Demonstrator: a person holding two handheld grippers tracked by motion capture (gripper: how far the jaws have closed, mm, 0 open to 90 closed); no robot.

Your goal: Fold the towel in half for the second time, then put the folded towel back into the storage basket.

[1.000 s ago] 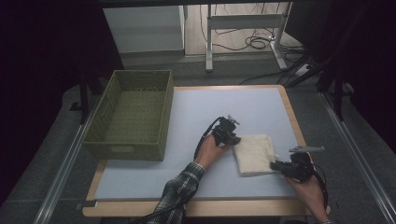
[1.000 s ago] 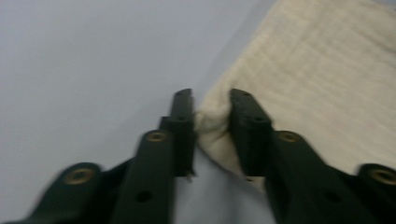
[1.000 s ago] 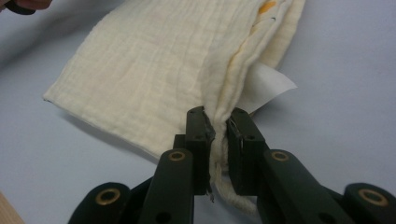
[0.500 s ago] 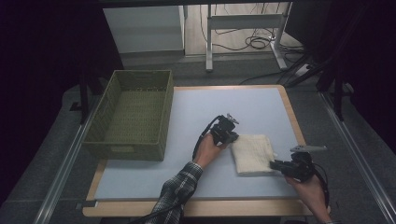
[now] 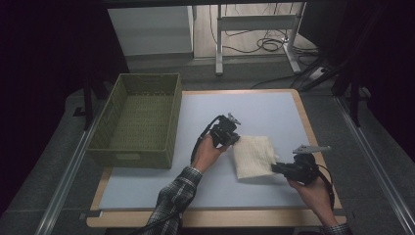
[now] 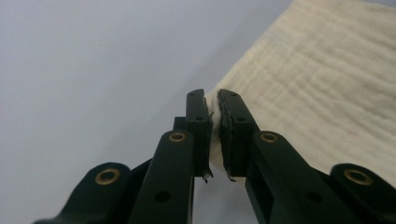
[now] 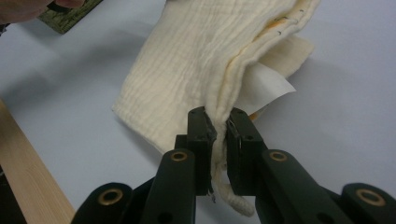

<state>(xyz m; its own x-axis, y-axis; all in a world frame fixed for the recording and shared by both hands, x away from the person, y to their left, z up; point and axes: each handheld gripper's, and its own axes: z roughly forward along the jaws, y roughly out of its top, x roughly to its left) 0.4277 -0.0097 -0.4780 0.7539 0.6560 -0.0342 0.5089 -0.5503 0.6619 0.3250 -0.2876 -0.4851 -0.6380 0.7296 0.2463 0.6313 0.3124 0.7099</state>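
Saw a folded cream gauze cloth (image 5: 253, 156) on the right half of the table (image 5: 264, 112), nearer the front edge than the back and well apart from the green woven basket (image 5: 132, 157) at the left edge. Found the left gripper (image 6: 213, 100) pinched on the cloth's left corner, having just closed its jaws with the fabric between them. Found the right gripper (image 7: 217, 116) clamped on the stacked hem at the opposite edge, several layers bunched between the pads.

Judged the cloth light, soft and limp: likely to sag and unfold between two holds, not slippery, not fragile. Judged corners and the thick hem the best places to grip, and a thin single layer prone to slipping out.

Noticed orange stitching along the hem and a small white tag (image 7: 268, 88) poking out beneath the folds. Could read no brand, label text or other writing.
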